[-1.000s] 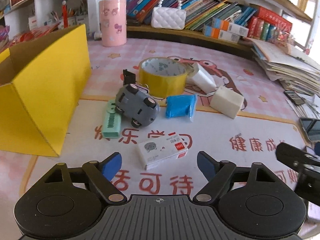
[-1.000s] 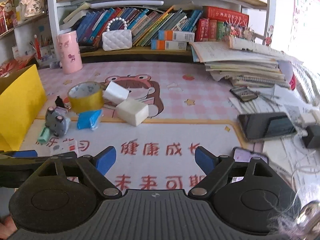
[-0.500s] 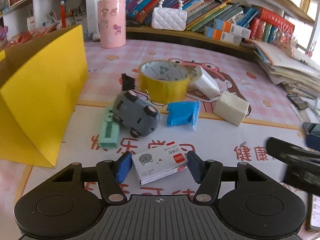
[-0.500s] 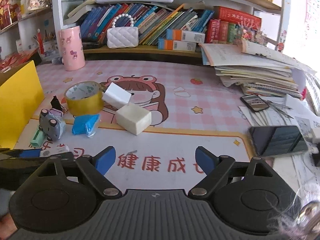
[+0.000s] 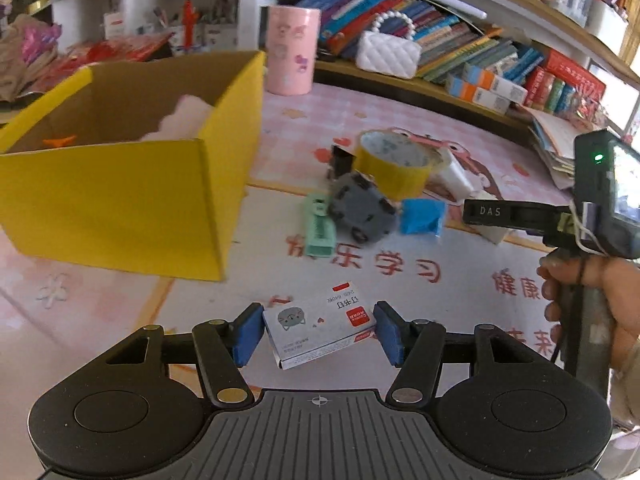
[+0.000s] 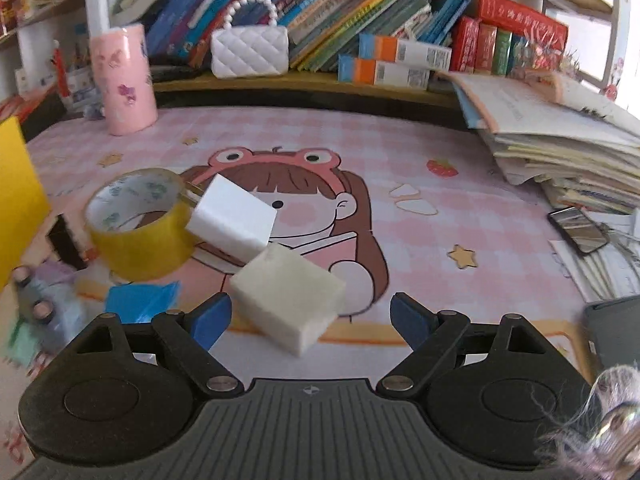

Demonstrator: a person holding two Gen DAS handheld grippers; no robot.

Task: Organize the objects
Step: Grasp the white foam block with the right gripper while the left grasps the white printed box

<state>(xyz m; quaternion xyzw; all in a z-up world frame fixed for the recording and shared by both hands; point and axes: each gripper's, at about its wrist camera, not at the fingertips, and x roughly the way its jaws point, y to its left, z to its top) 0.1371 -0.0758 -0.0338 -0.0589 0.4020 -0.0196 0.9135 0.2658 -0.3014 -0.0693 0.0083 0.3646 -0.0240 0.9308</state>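
My left gripper (image 5: 316, 334) is shut on a small white staple box (image 5: 318, 330) with a cat print and holds it above the mat. The open yellow cardboard box (image 5: 120, 196) stands to its left front. My right gripper (image 6: 310, 320) is open, its blue pads on either side of a cream sponge block (image 6: 288, 300) on the mat, apart from it. A white block (image 6: 232, 216) leans on a yellow tape roll (image 6: 140, 224). A blue packet (image 6: 140, 300), a grey toy car (image 5: 362, 210) and a green stapler (image 5: 318, 230) lie nearby.
A pink cup (image 6: 122, 80) and a white purse (image 6: 250, 50) stand at the back below shelves of books. A stack of papers (image 6: 560, 140) and phones (image 6: 578, 230) lie at the right. The right gripper's body and the hand (image 5: 580, 216) show in the left wrist view.
My left gripper closed on the staple box and lifted it toward the yellow box. My right gripper moved forward to the cream block.
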